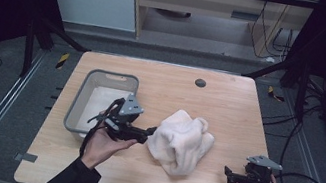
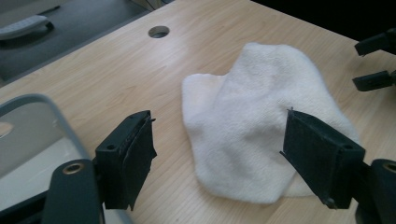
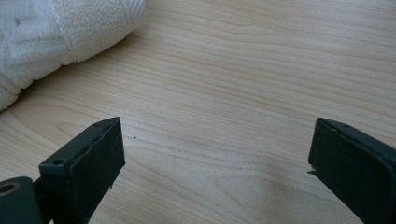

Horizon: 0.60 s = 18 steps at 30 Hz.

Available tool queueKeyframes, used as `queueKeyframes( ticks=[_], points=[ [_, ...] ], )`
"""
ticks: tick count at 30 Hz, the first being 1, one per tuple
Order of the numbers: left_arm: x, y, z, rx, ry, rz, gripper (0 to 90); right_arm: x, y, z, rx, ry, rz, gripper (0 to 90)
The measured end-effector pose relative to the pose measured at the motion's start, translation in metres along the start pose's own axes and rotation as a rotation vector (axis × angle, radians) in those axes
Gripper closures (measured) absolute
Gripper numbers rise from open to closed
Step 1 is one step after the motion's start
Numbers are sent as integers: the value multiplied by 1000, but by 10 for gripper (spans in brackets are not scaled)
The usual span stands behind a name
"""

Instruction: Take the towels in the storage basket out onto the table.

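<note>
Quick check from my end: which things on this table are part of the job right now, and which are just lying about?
In the job:
- white towel, crumpled mid-table
- left gripper, jaws open, at the towel's edge
- right gripper, open, apart from the towel

Lying about:
- grey bin at the table's left
- round hole in the tabletop

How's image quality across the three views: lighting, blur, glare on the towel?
High view: table evenly lit, surroundings nearly black, white towel bright with little texture. Left gripper view: towel soft and slightly washed out, near jaws sharp enough, left gripper open. Right gripper view: wood grain crisp, towel weave visible, right gripper jaws dark, soft shadow beneath.
</note>
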<state>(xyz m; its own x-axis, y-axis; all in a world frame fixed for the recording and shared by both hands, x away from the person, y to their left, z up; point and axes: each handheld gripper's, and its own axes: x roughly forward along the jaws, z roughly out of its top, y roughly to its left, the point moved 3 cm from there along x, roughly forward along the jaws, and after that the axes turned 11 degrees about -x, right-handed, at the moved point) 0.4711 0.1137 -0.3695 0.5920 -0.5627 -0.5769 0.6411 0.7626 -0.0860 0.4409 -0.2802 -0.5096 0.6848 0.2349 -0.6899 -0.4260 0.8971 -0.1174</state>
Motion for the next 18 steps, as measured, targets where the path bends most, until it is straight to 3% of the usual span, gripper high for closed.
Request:
queueKeyframes(
  ticks=[10,18],
  points=[
    [-28,36,-31,-72,-75,85,234,0,0,0,3,-1,-5,35],
    [-46,56,-51,-116,-127,127,223,1,1,0,4,2,-3,37]
  ],
)
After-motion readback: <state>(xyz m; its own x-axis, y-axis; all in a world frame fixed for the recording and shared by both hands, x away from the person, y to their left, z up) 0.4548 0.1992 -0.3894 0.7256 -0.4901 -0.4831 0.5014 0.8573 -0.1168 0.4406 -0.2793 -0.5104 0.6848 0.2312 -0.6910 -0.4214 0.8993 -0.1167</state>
